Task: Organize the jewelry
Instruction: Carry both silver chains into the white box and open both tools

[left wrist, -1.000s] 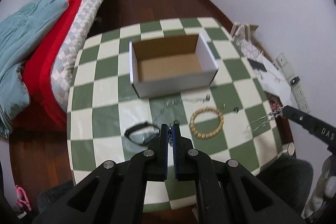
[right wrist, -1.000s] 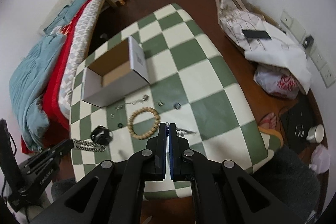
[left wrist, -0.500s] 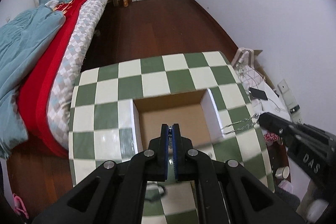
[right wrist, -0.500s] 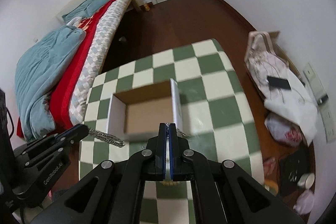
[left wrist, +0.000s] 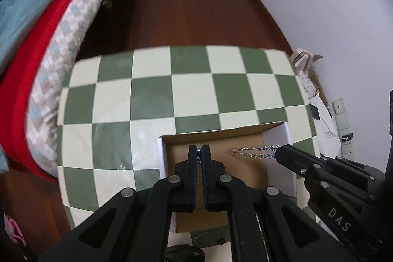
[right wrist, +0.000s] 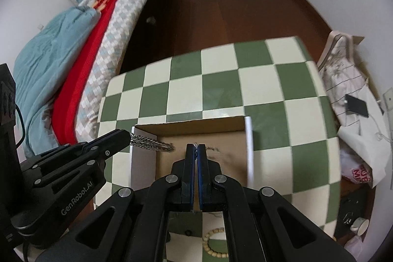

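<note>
Left gripper (left wrist: 199, 151): I have it clamped on a thick silver chain (right wrist: 152, 146), which hangs from the tip over the left part of the box.
Right gripper (right wrist: 196, 148): I have it clamped on a thin silver chain (left wrist: 250, 152), dangling over the right part of the box.
Box (left wrist: 161, 151): open cardboard, white outside, brown inside; it sits on the checked table (left wrist: 152, 95), toward the near edge.
Bead bracelet (right wrist: 213, 246): on the table by the near edge, outside the box, partly hidden behind my right gripper.
Bed (right wrist: 73, 46): beside the table's left edge, red and blue covers.
</note>
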Demonstrator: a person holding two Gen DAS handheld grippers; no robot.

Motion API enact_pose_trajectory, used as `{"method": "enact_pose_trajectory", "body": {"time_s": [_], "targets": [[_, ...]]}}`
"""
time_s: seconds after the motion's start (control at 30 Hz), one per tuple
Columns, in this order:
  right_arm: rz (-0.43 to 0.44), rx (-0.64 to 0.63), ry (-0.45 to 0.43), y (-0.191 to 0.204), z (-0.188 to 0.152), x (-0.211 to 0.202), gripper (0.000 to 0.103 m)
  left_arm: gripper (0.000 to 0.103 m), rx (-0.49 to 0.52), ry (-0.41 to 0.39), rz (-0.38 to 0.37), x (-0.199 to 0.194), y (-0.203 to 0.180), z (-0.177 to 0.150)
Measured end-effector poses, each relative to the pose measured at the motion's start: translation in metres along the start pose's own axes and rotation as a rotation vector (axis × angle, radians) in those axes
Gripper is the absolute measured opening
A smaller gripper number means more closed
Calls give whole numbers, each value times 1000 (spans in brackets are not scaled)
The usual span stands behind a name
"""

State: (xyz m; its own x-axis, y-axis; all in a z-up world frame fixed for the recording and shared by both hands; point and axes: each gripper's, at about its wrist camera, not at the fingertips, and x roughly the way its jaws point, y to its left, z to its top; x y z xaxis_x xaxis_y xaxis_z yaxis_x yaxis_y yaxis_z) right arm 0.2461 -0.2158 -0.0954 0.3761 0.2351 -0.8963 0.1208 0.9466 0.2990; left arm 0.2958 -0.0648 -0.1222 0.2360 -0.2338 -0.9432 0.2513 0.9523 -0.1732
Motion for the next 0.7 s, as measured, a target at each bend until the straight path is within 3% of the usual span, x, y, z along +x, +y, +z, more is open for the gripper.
{"method": "enact_pose_trajectory", "body": {"time_s": [0.13,0.23,0.27,0.3,0.33,0.37,0.4,0.47,0.57,0.63,0.7], "targets": [[4,3,66,0,10,30,2,6,-26,41,41,14,12,3],[-15,11,121,-2,14,46,4,8,-31,27,77,12,15,3],[-26,5,131,-2,15,48,5,18,-28,21,96,11,16,3],[-46,0,129,-2,16,49,14,39,-25,4,107,8,17,3],[-62,-3,124,-2,16,48,31,55,-25,-13,122,4,18,2],[-79,-5,117,-3,17,45,40,83,-29,-30,136,0,19,1],[-103,-14,108,-2,16,42,53,90,-33,-55,154,-4,20,-1],[-155,-37,92,-2,13,35,56,91,-29,-76,194,-11,23,-6],[-237,-70,81,-2,5,27,64,103,-20,-95,235,-16,24,-15],[-278,-82,79,-4,-3,24,88,103,-16,-113,257,-19,24,-24],[-313,-92,81,-6,-13,25,97,103,-13,-127,272,-22,23,-33]]}}
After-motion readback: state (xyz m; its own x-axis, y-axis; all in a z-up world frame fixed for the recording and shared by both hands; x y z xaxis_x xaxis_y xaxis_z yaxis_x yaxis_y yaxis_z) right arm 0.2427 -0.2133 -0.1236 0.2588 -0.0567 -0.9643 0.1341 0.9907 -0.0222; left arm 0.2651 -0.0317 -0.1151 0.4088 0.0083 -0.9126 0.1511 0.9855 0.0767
